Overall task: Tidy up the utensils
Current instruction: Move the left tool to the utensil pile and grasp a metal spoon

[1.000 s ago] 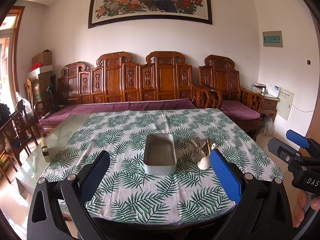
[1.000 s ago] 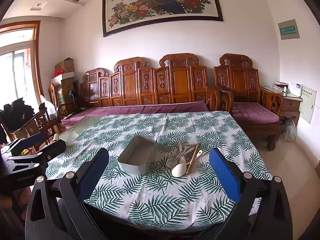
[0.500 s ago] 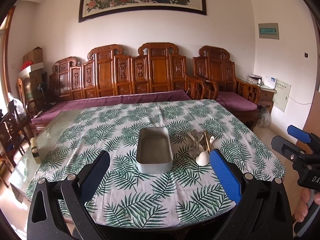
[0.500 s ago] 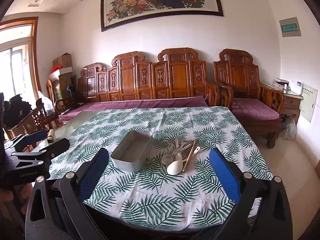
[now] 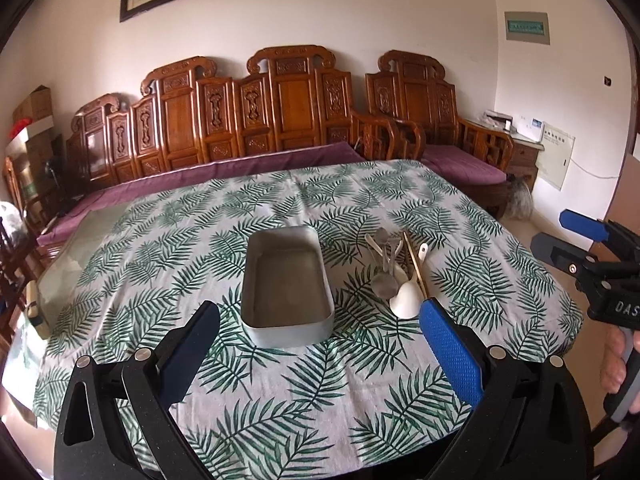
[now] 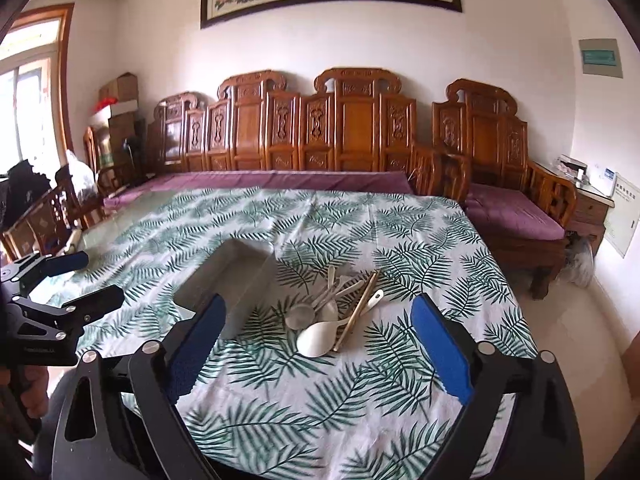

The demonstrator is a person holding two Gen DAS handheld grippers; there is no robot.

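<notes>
A grey rectangular tin (image 5: 286, 284) (image 6: 236, 280) stands empty on the leaf-patterned tablecloth (image 5: 280, 400) (image 6: 400, 240). To its right lies a pile of utensils (image 5: 394, 268) (image 6: 336, 308): a white spoon (image 5: 406, 304) (image 6: 318, 340), metal spoons and chopsticks (image 5: 414, 264) (image 6: 360, 312). My left gripper (image 5: 318, 308) (image 6: 100, 278) hovers open over the table's near edge, in line with the tin. My right gripper (image 6: 318, 302) (image 5: 560, 236) is short of the utensil pile. Its jaws are closing and still wide, with nothing held between them.
A carved wooden bench (image 5: 288, 108) with purple cushions runs behind the table. Bare glass tabletop (image 5: 76, 248) shows left of the cloth. Wooden chairs (image 6: 44, 220) stand at the left and a side cabinet (image 6: 592, 208) at the right. A person's hand (image 5: 616, 360) holds the right gripper's handle.
Both grippers have come forward and down toward the table, so the tin and utensils look nearer and lower. The right gripper's fingers stand slightly closer together.
</notes>
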